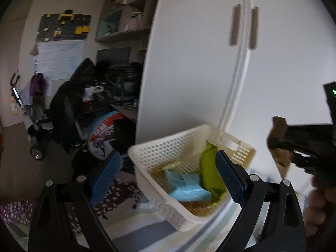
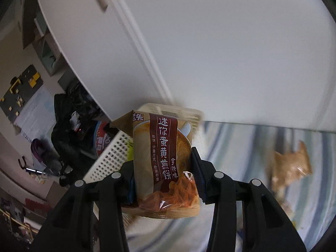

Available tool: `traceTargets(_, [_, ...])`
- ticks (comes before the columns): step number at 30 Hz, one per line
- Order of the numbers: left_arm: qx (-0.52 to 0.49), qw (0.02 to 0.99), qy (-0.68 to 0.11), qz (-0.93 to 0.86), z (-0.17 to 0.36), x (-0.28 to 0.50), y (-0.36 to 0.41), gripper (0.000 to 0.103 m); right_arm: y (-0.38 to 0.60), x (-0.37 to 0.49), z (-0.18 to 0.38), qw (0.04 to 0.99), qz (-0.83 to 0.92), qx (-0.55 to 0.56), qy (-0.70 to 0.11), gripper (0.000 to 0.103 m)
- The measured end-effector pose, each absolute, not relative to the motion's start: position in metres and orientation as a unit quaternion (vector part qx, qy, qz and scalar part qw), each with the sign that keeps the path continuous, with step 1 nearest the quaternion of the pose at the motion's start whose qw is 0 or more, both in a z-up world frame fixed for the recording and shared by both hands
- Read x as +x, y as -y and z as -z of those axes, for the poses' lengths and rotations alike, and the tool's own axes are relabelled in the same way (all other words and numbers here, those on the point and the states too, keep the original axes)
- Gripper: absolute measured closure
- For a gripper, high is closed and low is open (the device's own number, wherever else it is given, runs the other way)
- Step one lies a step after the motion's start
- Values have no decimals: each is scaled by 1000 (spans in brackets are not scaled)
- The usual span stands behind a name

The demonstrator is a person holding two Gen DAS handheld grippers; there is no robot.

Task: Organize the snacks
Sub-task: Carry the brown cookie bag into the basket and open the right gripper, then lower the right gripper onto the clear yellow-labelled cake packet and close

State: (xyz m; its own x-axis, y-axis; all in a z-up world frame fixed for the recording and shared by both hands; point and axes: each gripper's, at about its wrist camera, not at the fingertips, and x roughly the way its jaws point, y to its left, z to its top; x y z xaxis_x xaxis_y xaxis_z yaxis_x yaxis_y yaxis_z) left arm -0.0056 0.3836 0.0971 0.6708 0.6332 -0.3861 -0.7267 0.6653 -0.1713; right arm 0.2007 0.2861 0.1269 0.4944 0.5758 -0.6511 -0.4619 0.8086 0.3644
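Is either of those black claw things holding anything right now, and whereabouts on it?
The right gripper pinches a brown snack packet by its lower half, one finger on each side. The left gripper is open and empty.

Both wrist views closely share the basket [image 1: 168,157].
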Motion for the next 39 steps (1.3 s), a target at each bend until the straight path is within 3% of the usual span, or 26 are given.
traceTargets(13, [-186,894,-139,-384,-100,-14,-397,10,-371,253,-80,830,-300,53,-468,57])
traceTargets(15, [-186,894,-144,-382,-99,-12,-398,10,-369,253,-76,827,-302,62,-470,46])
traceTargets(27, [-170,903,-155,-362,-94,-1,-388,10,-313,246,-99,855,-280,49,-434,46])
traceTargets(39, [-139,919,-169,-329,-92,9,-373,10,-213,247,-88,871,-205,54,-444,46])
